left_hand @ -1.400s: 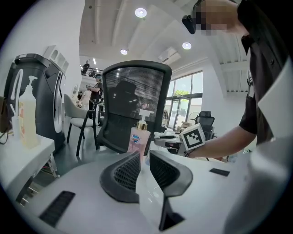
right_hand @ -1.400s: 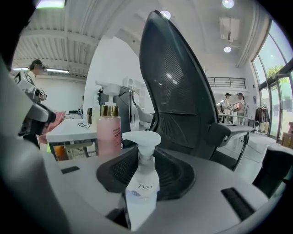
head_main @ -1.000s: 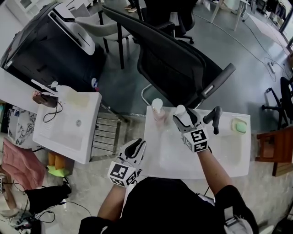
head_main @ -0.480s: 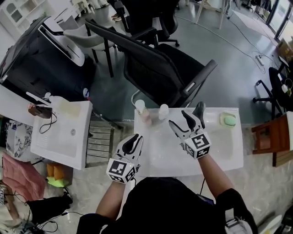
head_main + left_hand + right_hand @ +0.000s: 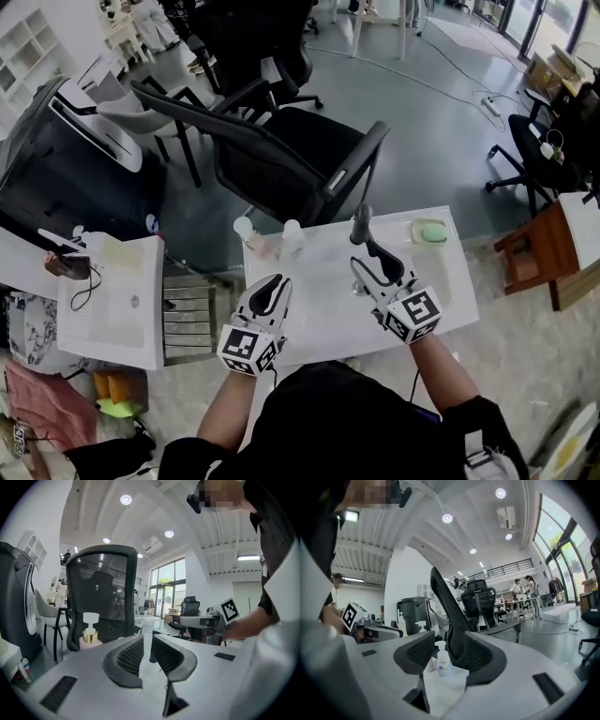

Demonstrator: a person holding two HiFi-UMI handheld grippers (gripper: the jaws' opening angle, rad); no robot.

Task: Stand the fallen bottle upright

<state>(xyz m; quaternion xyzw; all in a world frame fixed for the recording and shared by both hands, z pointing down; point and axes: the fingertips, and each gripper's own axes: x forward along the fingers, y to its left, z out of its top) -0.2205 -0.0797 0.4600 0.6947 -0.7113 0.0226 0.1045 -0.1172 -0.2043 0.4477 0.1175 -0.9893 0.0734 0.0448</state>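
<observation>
Around us is a big open office with a grey floor, and a black office chair [image 5: 281, 150] stands behind the white counter [image 5: 441, 291] at which we work. From the head view, we see the white bottle [image 5: 292, 237] upright at the far left edge of the counter, just beside a pink bottle [image 5: 247, 236] that is also upright. A green soap [image 5: 432, 232] lies at the far right. Our left gripper [image 5: 272, 284] hangs over the near left part of the counter and our right gripper [image 5: 367, 261] over the middle, both well apart from the bottles. From the left gripper view, its jaws are almost pressed together, with only a thin slit, and they pinch nothing. The pink bottle [image 5: 89, 637] with its gold collar shows to the left of them. From the right gripper view, the jaws are spread, though they have just been closing a little, and nothing is between the pads. The white bottle [image 5: 443, 662] only appears in the gap, farther away on the counter. We judge that the task looks done, because no bottle lies on its side. The white bottle seems to be light, smooth plastic, stiff enough but a little slippery, and easy to tip because it is tall and narrow. If we have to take hold of it, the best place is the round body below the pump, not the thin pump head.
</observation>
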